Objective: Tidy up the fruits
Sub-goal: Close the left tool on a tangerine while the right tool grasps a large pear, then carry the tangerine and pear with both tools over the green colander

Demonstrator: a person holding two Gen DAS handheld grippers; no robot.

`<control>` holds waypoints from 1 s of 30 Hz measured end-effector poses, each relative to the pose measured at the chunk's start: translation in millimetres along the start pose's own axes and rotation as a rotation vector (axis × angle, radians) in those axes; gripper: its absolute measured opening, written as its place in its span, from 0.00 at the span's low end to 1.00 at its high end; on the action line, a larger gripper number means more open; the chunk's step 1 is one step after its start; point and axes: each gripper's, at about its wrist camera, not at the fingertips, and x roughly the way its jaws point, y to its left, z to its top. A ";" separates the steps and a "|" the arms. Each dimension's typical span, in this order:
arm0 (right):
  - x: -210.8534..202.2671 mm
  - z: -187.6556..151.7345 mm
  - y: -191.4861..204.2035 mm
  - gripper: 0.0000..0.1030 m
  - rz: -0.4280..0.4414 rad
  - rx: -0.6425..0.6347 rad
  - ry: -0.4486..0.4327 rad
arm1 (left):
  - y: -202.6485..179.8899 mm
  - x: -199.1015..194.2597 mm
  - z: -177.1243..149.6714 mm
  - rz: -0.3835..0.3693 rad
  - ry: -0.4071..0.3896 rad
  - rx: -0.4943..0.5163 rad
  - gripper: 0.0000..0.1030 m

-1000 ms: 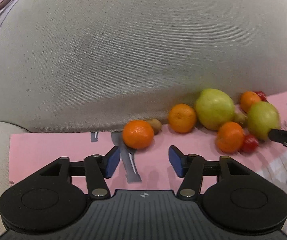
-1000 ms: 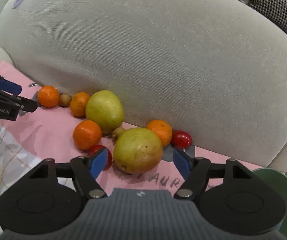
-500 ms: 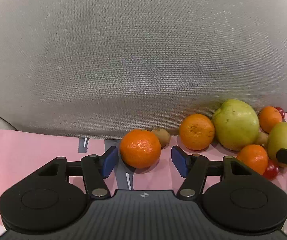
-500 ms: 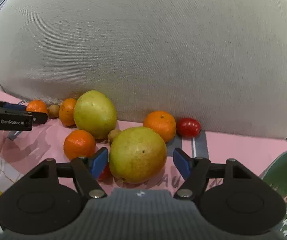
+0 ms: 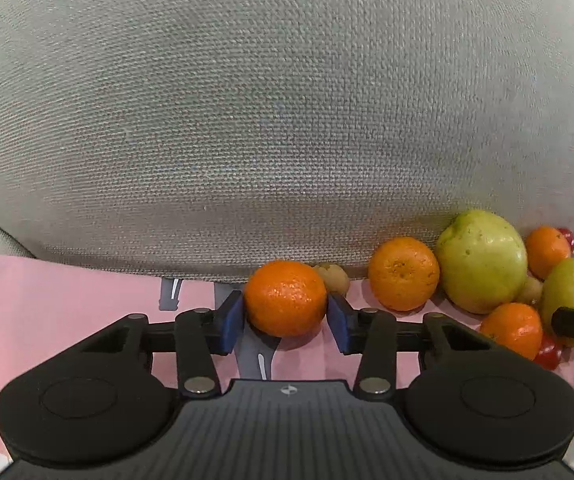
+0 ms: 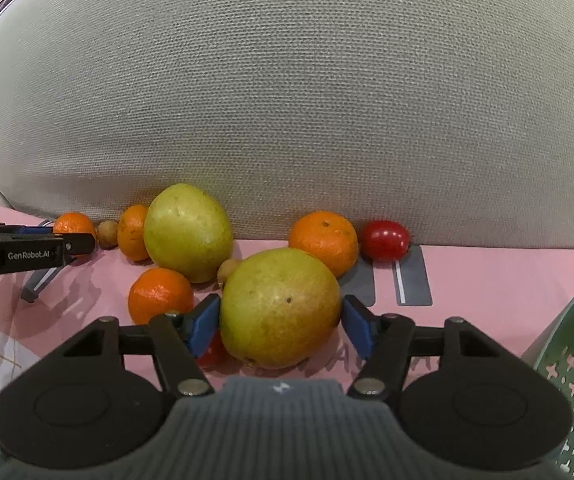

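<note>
The small orange [image 5: 285,298], round with no clear long axis, sits on the pink mat [image 5: 67,300] against the grey cushion [image 5: 287,120], right between the left gripper [image 5: 285,318] fingers [image 5: 231,320], which are closing and look to touch both its sides. The big yellow-green fruit [image 6: 281,306], long axis running across the view, lies between the closing right gripper [image 6: 281,326] fingers [image 6: 205,322], pads at its flanks. A red fruit [image 6: 211,350] is mostly hidden behind the left pad, and the green basket [image 6: 567,344] is cut off at the frame edge.

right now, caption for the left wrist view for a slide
Left tongs closing around an orange on the pink mat, below a grey cushion.
</note>
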 end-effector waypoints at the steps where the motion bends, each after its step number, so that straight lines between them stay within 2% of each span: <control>1: -0.8 0.1 -0.4 0.61 -0.001 0.000 0.000 | 4.4 -9.3 1.1 0.000 -0.005 -0.003 0.49; 8: -12.9 -1.5 0.8 0.61 -0.014 -0.025 -0.001 | 1.8 -49.8 -4.3 -0.025 -0.002 -0.027 0.49; 15: -48.1 -5.2 4.5 0.61 0.000 -0.040 -0.032 | -0.6 -96.2 -14.6 -0.066 -0.009 -0.027 0.49; 21: -91.7 -14.7 2.2 0.61 0.027 -0.049 -0.072 | -24.5 -141.3 -11.2 -0.111 -0.041 -0.009 0.49; 30: -164.0 -36.2 -22.4 0.61 0.050 -0.064 -0.135 | -83.4 -204.0 -18.8 -0.193 -0.097 0.035 0.49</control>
